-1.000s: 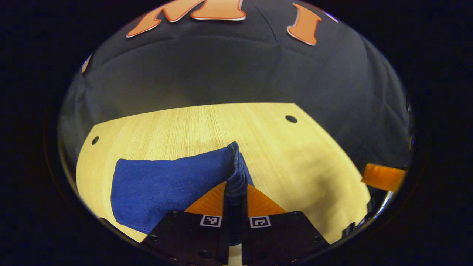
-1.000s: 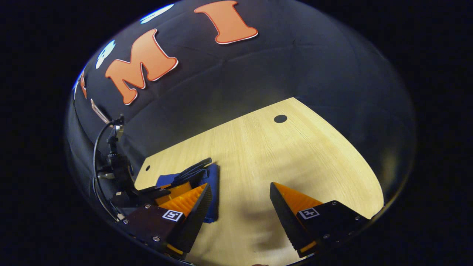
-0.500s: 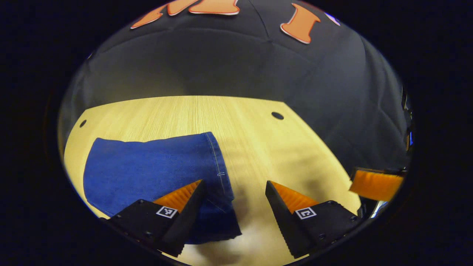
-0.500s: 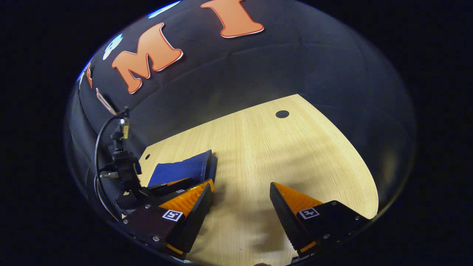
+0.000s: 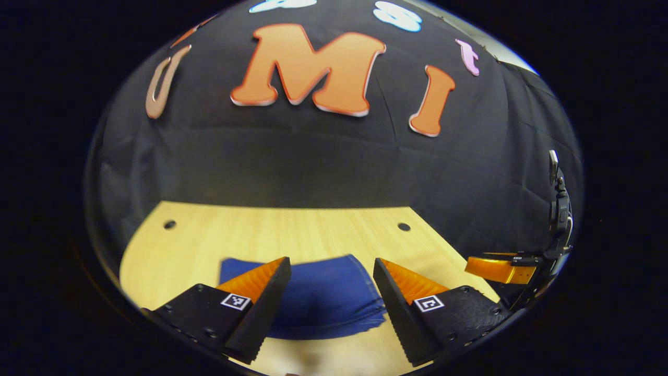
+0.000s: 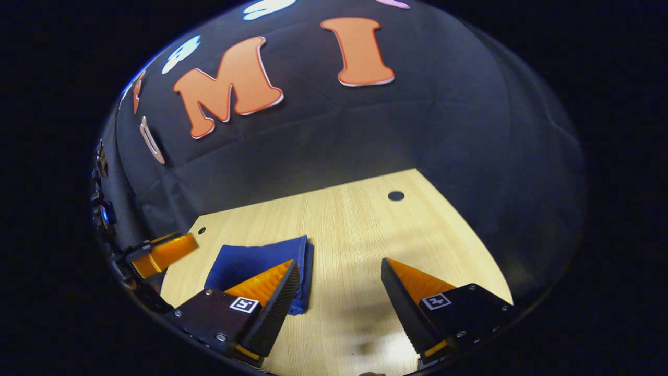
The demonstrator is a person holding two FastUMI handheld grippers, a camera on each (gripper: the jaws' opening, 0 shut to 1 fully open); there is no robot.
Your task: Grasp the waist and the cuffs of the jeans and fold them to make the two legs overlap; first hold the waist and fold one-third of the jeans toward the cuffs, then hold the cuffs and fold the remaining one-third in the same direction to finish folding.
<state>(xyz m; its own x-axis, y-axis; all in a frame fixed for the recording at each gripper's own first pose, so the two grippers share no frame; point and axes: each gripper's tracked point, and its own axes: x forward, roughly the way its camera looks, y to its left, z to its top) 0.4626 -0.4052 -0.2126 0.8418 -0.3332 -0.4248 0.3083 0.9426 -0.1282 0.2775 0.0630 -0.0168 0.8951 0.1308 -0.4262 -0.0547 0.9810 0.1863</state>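
both left gripper [image 5: 331, 271] and right gripper [image 6: 339, 271] hang wide open, empty, above the folded jeans [image 5: 323, 297] on the wooden table [image 6: 365, 230]; stacked denim layers may spring or slide apart, unpressed.

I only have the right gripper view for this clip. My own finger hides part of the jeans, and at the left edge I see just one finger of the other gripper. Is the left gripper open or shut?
Observer: Open. In the left gripper view, the left gripper has both fingers spread wide, with nothing pinched between them.
Reviewer: And the part of the jeans I can't see, is it folded flat?
Observer: Yes. The jeans lie as one compact folded bundle on the table. The near edge rests on the wood, with the layers stacked at its right corner.
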